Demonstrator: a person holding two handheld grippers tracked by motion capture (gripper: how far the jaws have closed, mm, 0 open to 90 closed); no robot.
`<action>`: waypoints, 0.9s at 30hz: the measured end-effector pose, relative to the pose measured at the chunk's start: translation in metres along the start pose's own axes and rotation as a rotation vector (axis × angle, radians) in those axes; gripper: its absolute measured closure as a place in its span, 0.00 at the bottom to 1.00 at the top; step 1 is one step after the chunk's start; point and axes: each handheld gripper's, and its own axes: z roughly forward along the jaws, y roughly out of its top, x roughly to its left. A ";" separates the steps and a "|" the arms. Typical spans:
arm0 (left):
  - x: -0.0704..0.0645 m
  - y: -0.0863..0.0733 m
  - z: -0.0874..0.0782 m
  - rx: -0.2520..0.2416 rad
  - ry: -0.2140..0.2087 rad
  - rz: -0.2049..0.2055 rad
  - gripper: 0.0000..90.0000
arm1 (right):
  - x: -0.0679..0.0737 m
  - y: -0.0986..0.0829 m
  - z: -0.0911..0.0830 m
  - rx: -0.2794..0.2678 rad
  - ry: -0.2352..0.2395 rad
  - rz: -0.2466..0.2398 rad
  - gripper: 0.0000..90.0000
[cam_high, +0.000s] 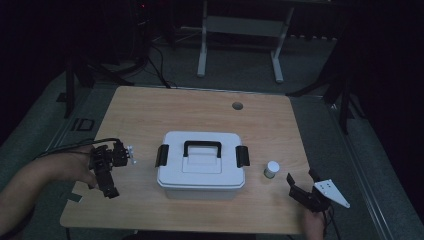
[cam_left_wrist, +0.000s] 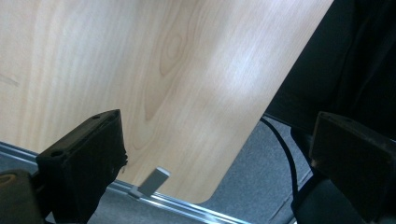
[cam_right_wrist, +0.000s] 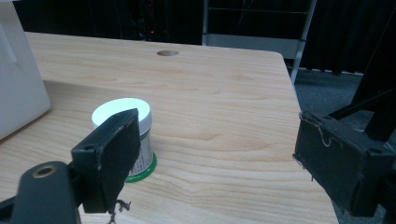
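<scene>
Jaws spread on both grippers — right gripper (cam_high: 303, 182) nearer small white-lidded round jar (cam_high: 271, 169), upright on wooden bench (cam_high: 150, 110) just ahead-left of it; left gripper (cam_high: 110, 166) idles beyond white plastic latched box (cam_high: 201, 165).

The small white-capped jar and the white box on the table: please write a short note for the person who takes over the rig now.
Left gripper: open, holding nothing, over the table's left edge, left of the storage box.
Right gripper: open, holding nothing, near the front right corner, just behind the small jar.
Things: the white storage box sits mid-table, lid on, black handle down, both black side latches look closed. The small white-capped jar with a green base stands upright on the table, right of the box, apart from it.
Done: nothing visible yet.
Left: probably grasp the jar, unlatch the box and put the jar inside.
</scene>
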 end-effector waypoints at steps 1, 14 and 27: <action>0.000 0.003 -0.002 0.000 0.002 0.006 0.03 | 0.000 0.000 0.000 0.000 0.000 0.000 0.15; -0.003 0.040 -0.026 -0.040 0.004 0.065 0.04 | -0.001 0.000 0.000 -0.002 0.005 0.005 0.15; 0.001 0.080 -0.041 -0.030 0.041 0.140 0.06 | -0.001 0.000 0.000 -0.002 0.010 0.008 0.15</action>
